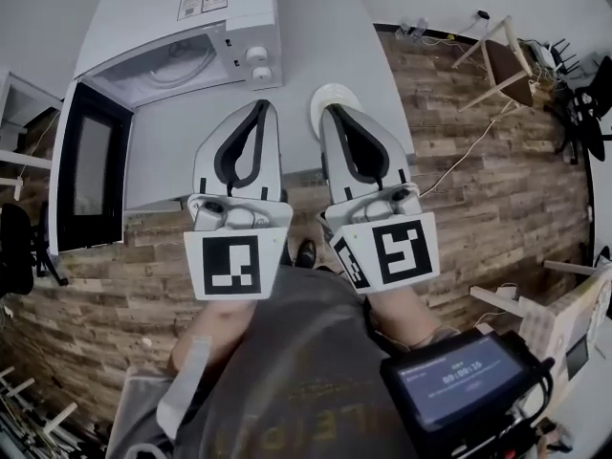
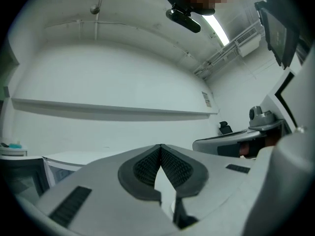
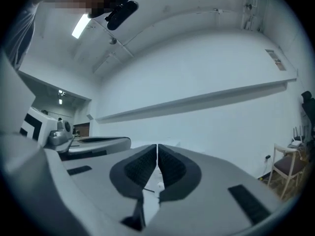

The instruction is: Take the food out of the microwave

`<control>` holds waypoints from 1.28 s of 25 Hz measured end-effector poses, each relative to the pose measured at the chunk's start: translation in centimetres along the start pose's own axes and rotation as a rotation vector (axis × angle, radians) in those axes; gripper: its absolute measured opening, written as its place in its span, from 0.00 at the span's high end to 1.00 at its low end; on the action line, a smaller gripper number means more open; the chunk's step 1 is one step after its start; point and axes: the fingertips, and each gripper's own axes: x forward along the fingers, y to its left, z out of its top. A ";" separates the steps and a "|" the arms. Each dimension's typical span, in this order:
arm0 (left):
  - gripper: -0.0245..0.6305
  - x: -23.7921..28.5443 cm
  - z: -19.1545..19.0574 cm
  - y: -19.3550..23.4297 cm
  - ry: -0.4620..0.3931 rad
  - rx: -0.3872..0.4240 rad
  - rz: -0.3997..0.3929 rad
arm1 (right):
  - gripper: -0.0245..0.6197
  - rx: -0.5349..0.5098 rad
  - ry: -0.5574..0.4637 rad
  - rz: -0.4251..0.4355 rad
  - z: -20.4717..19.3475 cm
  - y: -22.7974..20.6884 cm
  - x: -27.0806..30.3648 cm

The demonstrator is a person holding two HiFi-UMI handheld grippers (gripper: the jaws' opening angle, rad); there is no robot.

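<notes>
Head view: the white microwave (image 1: 182, 36) stands at 11 o'clock on a pale grey surface (image 1: 316, 27). Its door (image 1: 88, 170) is swung fully open toward 9 o'clock, and the lit cavity shows only the turntable.

A white round dish (image 1: 335, 94) sits on the surface at 12 o'clock, to the right of the microwave and well apart from the cavity. The tip of the right gripper partly covers it, and what lies on it cannot be made out.

The left gripper (image 1: 261, 104) and the right gripper (image 1: 331, 111) are held side by side near the middle of the picture, both pointing toward 12 o'clock. Each carries its marker cube at the near end, the left cube (image 1: 232, 264) and the right cube (image 1: 397, 250).

Wood-pattern floor (image 1: 497, 180) fills the 3 o'clock side, and a light wooden chair (image 1: 502, 65) stands at 2 o'clock. A small screen (image 1: 459, 381) sits at 5 o'clock by the person's body.

In the left gripper view, the left gripper (image 2: 161, 146) has its jaws closed tip to tip. The ribbed dark pads (image 2: 142, 168) meet at the front and nothing is between them. It faces a bare white wall, with the other gripper at 3 o'clock.

In the right gripper view, the right gripper (image 3: 157, 145) has its jaws together in the same way, with only a thin slit between the pads (image 3: 170, 168) and nothing in it. The other gripper lies at 9 o'clock, and the chair (image 3: 288, 168) is at 4 o'clock.
</notes>
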 end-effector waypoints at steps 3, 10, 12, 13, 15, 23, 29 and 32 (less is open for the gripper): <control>0.95 -0.4 1.1 0.4 -0.024 -0.006 0.018 | 0.95 -0.047 -0.006 0.014 0.6 0.9 0.6; 0.95 -1.5 2.1 1.3 -0.044 0.015 0.059 | 0.95 -0.079 -0.006 0.022 0.6 1.8 0.6; 0.95 -1.7 1.5 1.7 -0.027 0.014 0.068 | 0.95 -0.084 -0.009 0.023 0.6 2.0 0.7; 0.95 -1.8 1.4 1.8 -0.022 0.013 0.072 | 0.95 -0.085 -0.013 0.023 0.7 2.1 0.7; 0.95 -2.2 1.2 1.9 -0.020 0.015 0.076 | 0.95 -0.086 -0.024 0.022 0.9 2.3 0.6; 0.95 -2.0 1.4 1.9 -0.026 0.025 0.066 | 0.95 -0.094 -0.029 0.020 1.0 2.3 0.9; 0.95 -1.7 1.1 1.9 -0.023 0.026 0.056 | 0.95 -0.098 -0.028 0.009 0.9 2.1 1.0; 0.95 -1.7 1.1 1.8 -0.021 0.025 0.054 | 0.95 -0.096 -0.028 0.004 0.7 2.1 0.9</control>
